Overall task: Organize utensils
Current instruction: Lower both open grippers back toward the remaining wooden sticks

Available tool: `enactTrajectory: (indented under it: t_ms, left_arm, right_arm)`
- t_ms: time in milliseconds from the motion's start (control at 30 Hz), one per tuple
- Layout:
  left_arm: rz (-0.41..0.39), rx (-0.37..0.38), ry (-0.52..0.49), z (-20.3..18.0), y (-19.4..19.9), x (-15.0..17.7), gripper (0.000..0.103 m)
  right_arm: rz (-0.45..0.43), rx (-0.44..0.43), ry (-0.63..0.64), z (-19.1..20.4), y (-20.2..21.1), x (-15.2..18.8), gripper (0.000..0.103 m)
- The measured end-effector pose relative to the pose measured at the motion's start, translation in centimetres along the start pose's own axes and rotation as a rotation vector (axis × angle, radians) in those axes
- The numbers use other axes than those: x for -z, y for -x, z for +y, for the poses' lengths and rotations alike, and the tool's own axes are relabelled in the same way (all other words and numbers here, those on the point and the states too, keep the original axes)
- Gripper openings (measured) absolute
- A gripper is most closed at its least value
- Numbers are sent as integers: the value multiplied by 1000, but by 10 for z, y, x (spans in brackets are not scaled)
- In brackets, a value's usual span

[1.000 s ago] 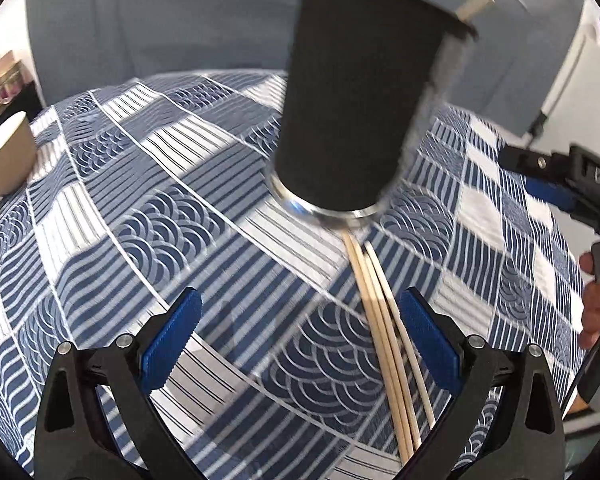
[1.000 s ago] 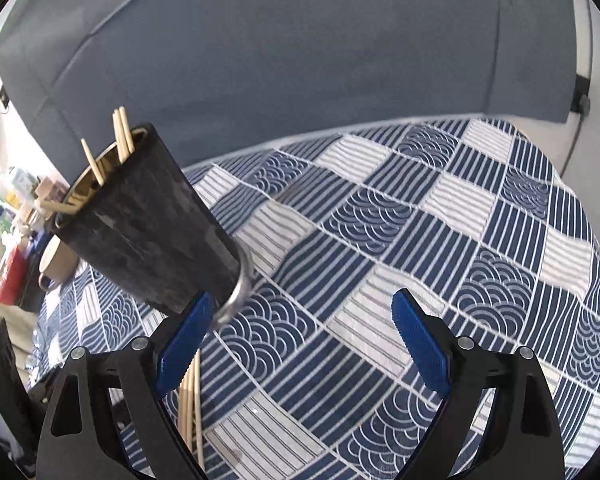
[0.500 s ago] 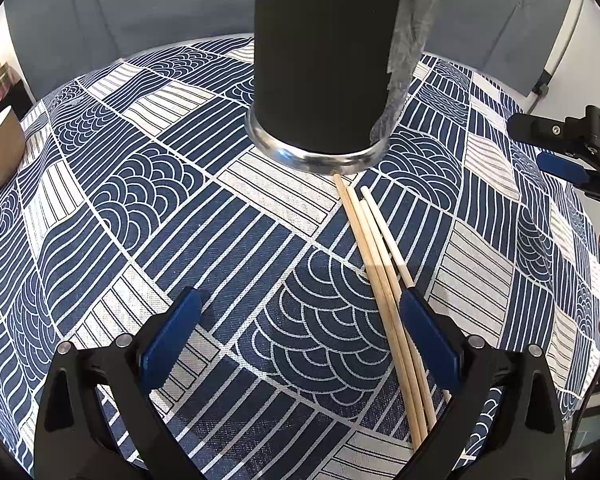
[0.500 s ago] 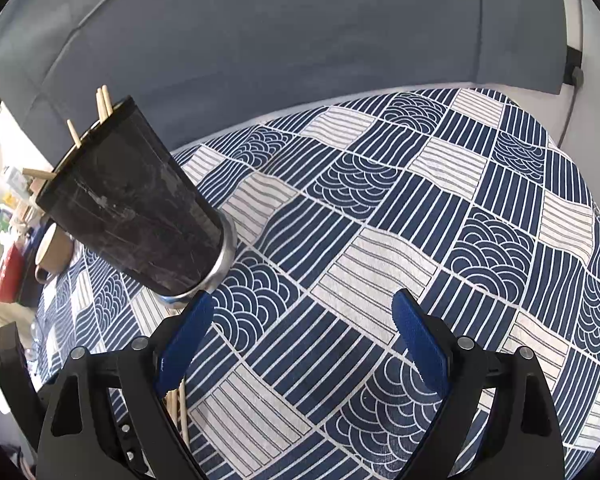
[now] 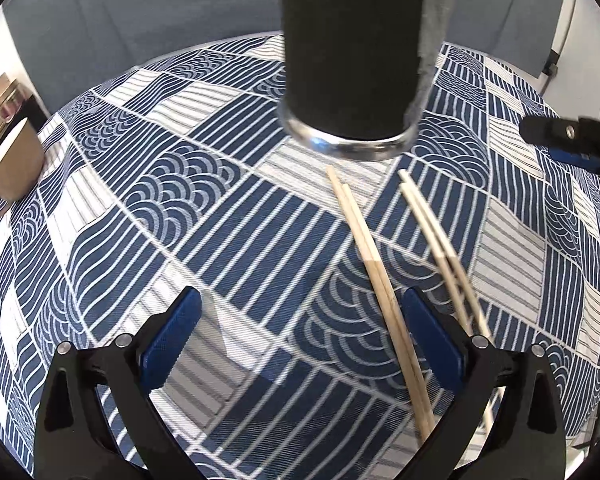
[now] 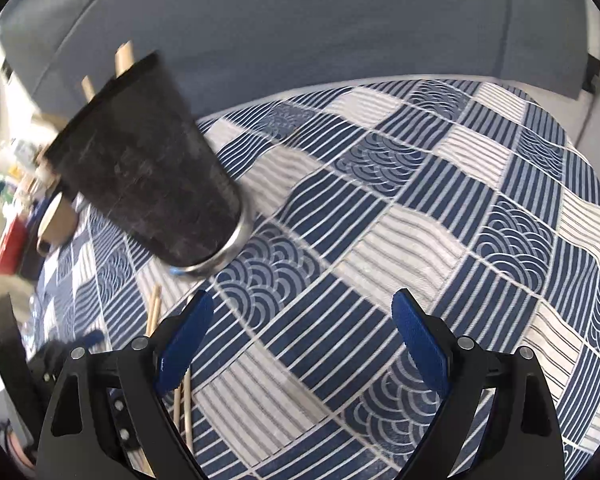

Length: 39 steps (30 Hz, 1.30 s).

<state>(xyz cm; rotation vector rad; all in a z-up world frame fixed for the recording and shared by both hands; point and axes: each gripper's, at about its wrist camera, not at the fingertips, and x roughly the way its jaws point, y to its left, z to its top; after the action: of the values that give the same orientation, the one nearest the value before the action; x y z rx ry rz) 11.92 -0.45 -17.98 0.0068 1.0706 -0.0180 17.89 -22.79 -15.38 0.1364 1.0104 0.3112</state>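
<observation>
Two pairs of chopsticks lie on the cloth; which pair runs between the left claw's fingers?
The nearer pair of chopsticks, just inside the left claw's right finger. The other pair lies outside that finger, toward the right claw.

Black holder (image 5: 352, 48), pale wooden chopsticks (image 5: 374, 268), blue-white patchwork tablecloth (image 5: 188, 184), blue fingers (image 5: 172, 336)

text: none legible | labels: none | far clutter perhaps too blurred

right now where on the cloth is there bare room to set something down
Free: the wide stretch of tablecloth to the right of the black cup, out to the far edge; also the patch between the tan mug and that cup. Crowded: just in front of the cup, where the loose chopsticks lie.
</observation>
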Motion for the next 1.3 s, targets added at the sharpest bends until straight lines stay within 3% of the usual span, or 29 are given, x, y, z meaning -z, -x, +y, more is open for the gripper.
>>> enactTrajectory:
  t_ms: [433, 633, 1133, 1300]
  left_arm:
    - [-13, -35, 57, 37, 12, 16, 99]
    - [-16, -47, 77, 48, 13, 20, 99]
    - [-15, -57, 125, 71, 17, 26, 97]
    - [-12, -58, 131, 75, 19, 28, 97]
  right_arm:
    - [113, 3, 213, 67, -27, 33, 86]
    - [165, 93, 354, 90, -41, 49, 86]
    - [138, 78, 175, 34, -27, 44, 87]
    - [148, 110, 209, 36, -28, 44, 87]
